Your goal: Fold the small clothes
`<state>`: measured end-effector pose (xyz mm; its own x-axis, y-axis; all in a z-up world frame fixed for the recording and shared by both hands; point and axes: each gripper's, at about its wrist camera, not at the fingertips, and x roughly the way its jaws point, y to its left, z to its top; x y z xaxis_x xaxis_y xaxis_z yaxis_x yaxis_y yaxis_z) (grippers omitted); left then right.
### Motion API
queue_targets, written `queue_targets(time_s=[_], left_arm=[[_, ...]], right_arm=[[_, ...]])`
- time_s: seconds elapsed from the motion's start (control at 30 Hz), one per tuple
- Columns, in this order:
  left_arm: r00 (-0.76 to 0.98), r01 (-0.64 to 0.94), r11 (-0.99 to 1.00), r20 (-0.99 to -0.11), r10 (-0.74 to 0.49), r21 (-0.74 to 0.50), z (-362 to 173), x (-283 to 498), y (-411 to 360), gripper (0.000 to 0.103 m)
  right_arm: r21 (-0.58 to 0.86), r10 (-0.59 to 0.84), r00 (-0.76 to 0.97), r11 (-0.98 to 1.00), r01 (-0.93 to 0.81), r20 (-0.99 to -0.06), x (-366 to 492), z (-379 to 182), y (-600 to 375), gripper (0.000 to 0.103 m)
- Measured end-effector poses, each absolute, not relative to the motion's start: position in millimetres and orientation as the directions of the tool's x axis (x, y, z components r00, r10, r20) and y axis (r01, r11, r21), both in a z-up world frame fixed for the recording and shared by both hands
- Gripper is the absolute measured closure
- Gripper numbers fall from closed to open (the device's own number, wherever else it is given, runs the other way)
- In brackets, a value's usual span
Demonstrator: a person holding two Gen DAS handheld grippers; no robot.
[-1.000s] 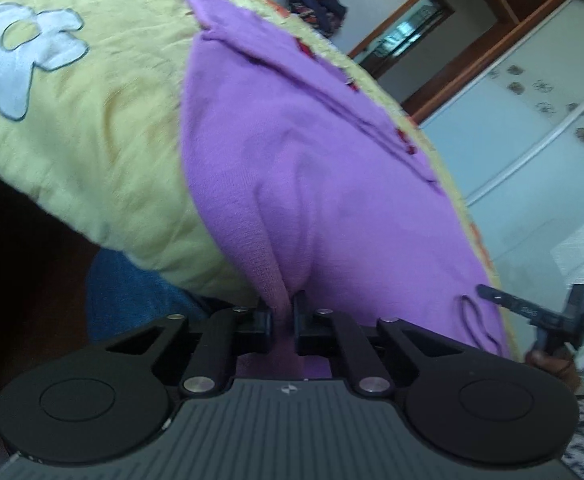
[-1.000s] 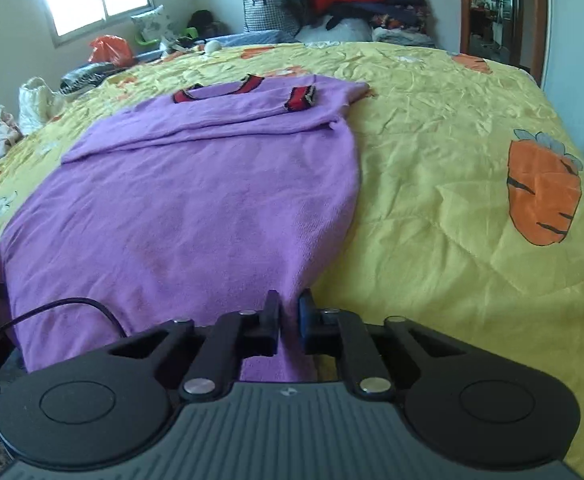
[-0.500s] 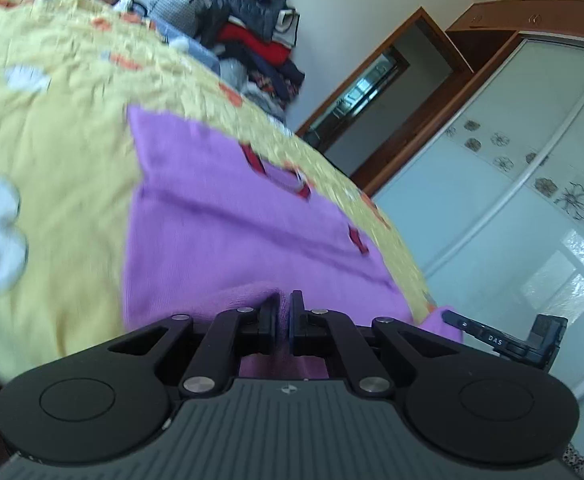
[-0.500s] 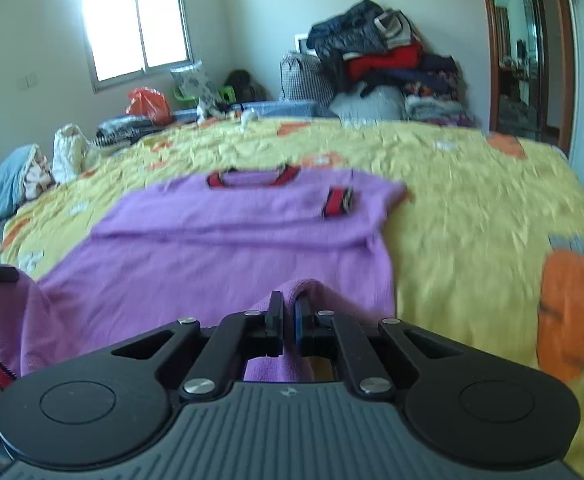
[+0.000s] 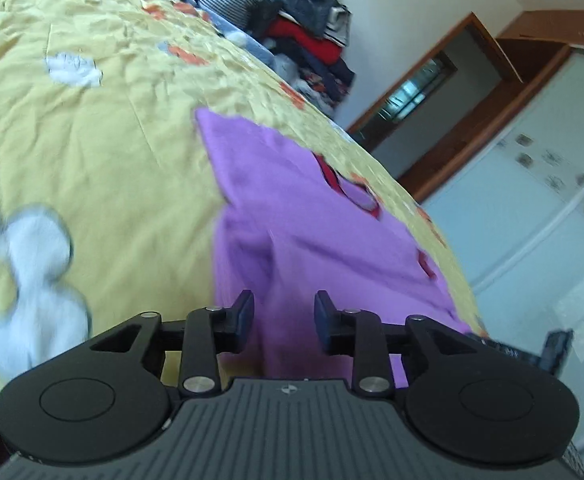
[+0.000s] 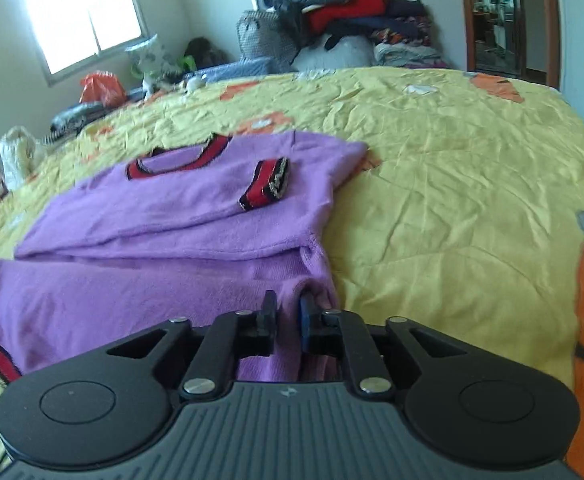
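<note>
purple sweater (image 6: 179,216) on yellow bedspread (image 6: 452,168), hem folded up toward collar; left gripper (image 5: 283,316) and right gripper (image 6: 287,320) just opening, releasing fabric; further folding left.

We have carried the hem of the purple sweater (image 6: 179,208) up toward its red collar (image 6: 179,160), and the left gripper (image 5: 283,316) and right gripper (image 6: 287,316) have just been opening (cloth lies between both).

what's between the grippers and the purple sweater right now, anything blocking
Nothing visible. The purple sweater lies directly between the jaws of both the left gripper and the right gripper, which have just been opening, on the yellow bedspread.
</note>
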<state>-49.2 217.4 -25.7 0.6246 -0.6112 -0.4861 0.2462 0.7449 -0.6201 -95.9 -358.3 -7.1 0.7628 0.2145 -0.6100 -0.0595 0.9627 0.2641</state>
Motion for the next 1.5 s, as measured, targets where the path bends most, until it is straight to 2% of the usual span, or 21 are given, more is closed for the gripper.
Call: queue_targets(time_s=[0.03, 0.1, 0.13, 0.17, 0.23, 0.33, 0.37, 0.4, 0.47, 0.6, 0.73, 0.9, 1.07, 1.1, 1.17, 1.2, 1.33, 1.5], left_arm=[[0.612, 0.248, 0.744, -0.495, -0.617, -0.621, -28, -58, 216, 0.068], [0.598, 0.245, 0.745, -0.508, -0.620, -0.621, -35, -74, 214, 0.056], [0.597, 0.238, 0.746, -0.512, -0.617, -0.622, -40, -78, 212, 0.054], [0.604, 0.243, 0.733, -0.492, -0.627, -0.635, -43, -83, 212, 0.051], [0.608, 0.231, 0.711, -0.472, -0.638, -0.664, -47, -84, 210, 0.050], [0.586, 0.234, 0.686, -0.463, -0.665, -0.689, -47, -80, 203, 0.051], [0.573, 0.237, 0.682, -0.467, -0.673, -0.691, -48, -79, 199, 0.059], [0.560, 0.242, 0.680, -0.472, -0.681, -0.692, -49, -78, 195, 0.079], [0.524, 0.260, 0.649, -0.459, -0.717, -0.715, -52, -76, 193, 0.099], [0.532, 0.241, 0.636, -0.449, -0.718, -0.733, -57, -80, 199, 0.099], [0.559, 0.183, 0.598, -0.417, -0.716, -0.780, -66, -77, 215, 0.099], [0.551, 0.143, 0.583, -0.425, -0.718, -0.800, -75, -67, 216, 0.091], [0.535, 0.161, 0.600, -0.442, -0.720, -0.784, -67, -55, 207, 0.090], [0.535, 0.162, 0.606, -0.447, -0.717, -0.778, -67, -54, 206, 0.091], [0.529, 0.152, 0.613, -0.460, -0.713, -0.776, -68, -52, 203, 0.099], [0.530, 0.149, 0.609, -0.457, -0.714, -0.779, -70, -52, 203, 0.099], [0.552, 0.150, 0.607, -0.443, -0.706, -0.781, -68, -60, 206, 0.100], [0.578, 0.176, 0.588, -0.401, -0.711, -0.789, -55, -78, 213, 0.100]], right_arm=[[0.271, 0.218, 0.767, 0.961, -0.060, -0.604, -105, -6, -359, 0.079], [0.302, 0.227, 0.773, 0.952, -0.047, -0.593, -124, -7, -364, 0.072], [0.318, 0.233, 0.771, 0.947, -0.042, -0.593, -131, -9, -366, 0.069], [0.322, 0.233, 0.771, 0.946, -0.038, -0.592, -138, -10, -366, 0.066], [0.324, 0.228, 0.769, 0.946, -0.029, -0.597, -149, -13, -365, 0.055], [0.361, 0.254, 0.767, 0.932, -0.031, -0.590, -164, -17, -364, 0.055], [0.368, 0.257, 0.768, 0.929, -0.031, -0.586, -169, -17, -363, 0.055], [0.374, 0.258, 0.770, 0.927, -0.028, -0.583, -173, -17, -363, 0.055], [0.379, 0.257, 0.770, 0.925, -0.022, -0.583, -179, -18, -361, 0.055], [0.364, 0.248, 0.761, 0.931, -0.016, -0.599, -186, -15, -357, 0.051], [0.421, 0.285, 0.753, 0.907, -0.011, -0.594, -190, -17, -363, 0.051], [0.462, 0.303, 0.753, 0.887, 0.001, -0.584, -192, -19, -367, 0.051], [0.460, 0.322, 0.751, 0.888, -0.028, -0.577, -186, -19, -359, 0.050], [0.447, 0.322, 0.747, 0.894, -0.037, -0.582, -185, -19, -355, 0.053], [0.391, 0.286, 0.742, 0.920, -0.036, -0.606, -185, -18, -346, 0.080], [0.387, 0.285, 0.738, 0.921, -0.035, -0.611, -185, -18, -345, 0.094], [0.383, 0.281, 0.753, 0.923, -0.042, -0.595, -191, -20, -342, 0.099], [0.460, 0.339, 0.790, 0.884, -0.083, -0.510, -201, -10, -345, 0.099]])
